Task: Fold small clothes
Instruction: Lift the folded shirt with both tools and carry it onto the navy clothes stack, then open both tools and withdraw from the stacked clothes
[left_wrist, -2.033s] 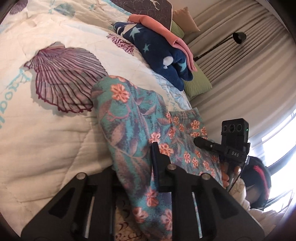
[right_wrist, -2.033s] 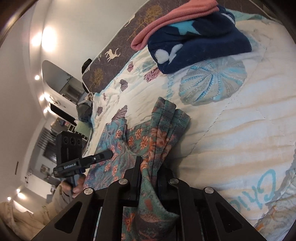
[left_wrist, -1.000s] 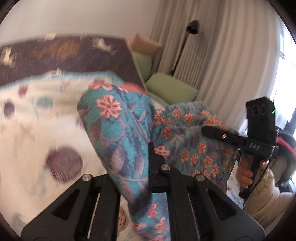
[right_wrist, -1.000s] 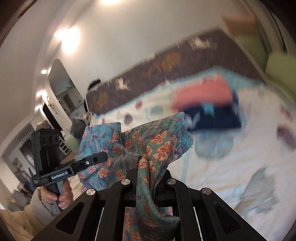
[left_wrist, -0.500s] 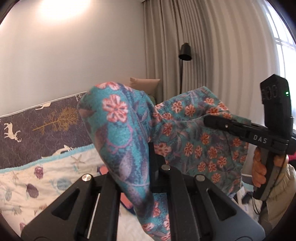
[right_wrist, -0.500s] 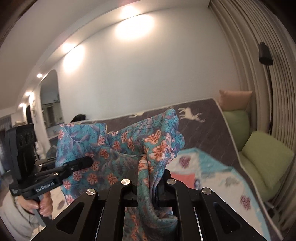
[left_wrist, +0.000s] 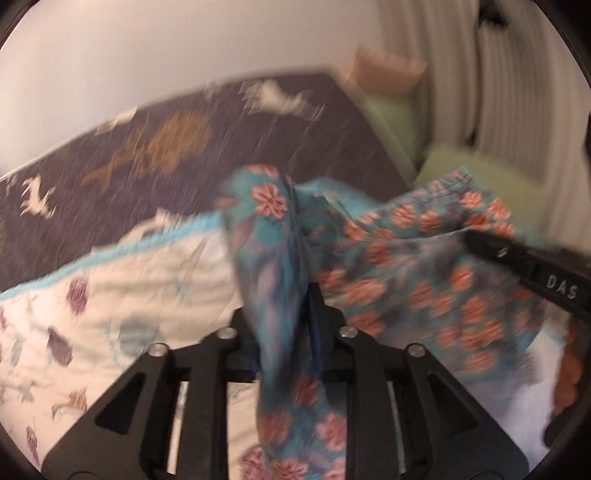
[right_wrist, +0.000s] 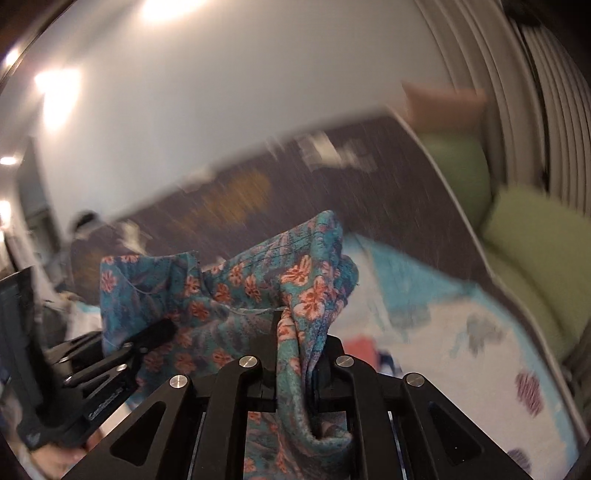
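Observation:
A teal garment with orange flowers (left_wrist: 406, 280) hangs in the air between my two grippers, above the bed. My left gripper (left_wrist: 291, 310) is shut on one bunched corner of it. My right gripper (right_wrist: 295, 343) is shut on another corner of the floral garment (right_wrist: 258, 288). The right gripper also shows in the left wrist view (left_wrist: 535, 273), at the far right. The left gripper shows in the right wrist view (right_wrist: 122, 354), at the lower left. Both views are blurred by motion.
A cream quilt with shell prints (left_wrist: 122, 295) covers the bed below. A dark headboard cover with deer prints (left_wrist: 177, 155) stands behind it. Green cushions (right_wrist: 535, 236) and pleated curtains (right_wrist: 554, 110) are at the right. A folded pink and navy pile (right_wrist: 365, 350) lies on the quilt.
Both grippers lifted the garment off the quilt and up into the air. Now both views tilt back down toward the bed, with the garment still held taut between them.

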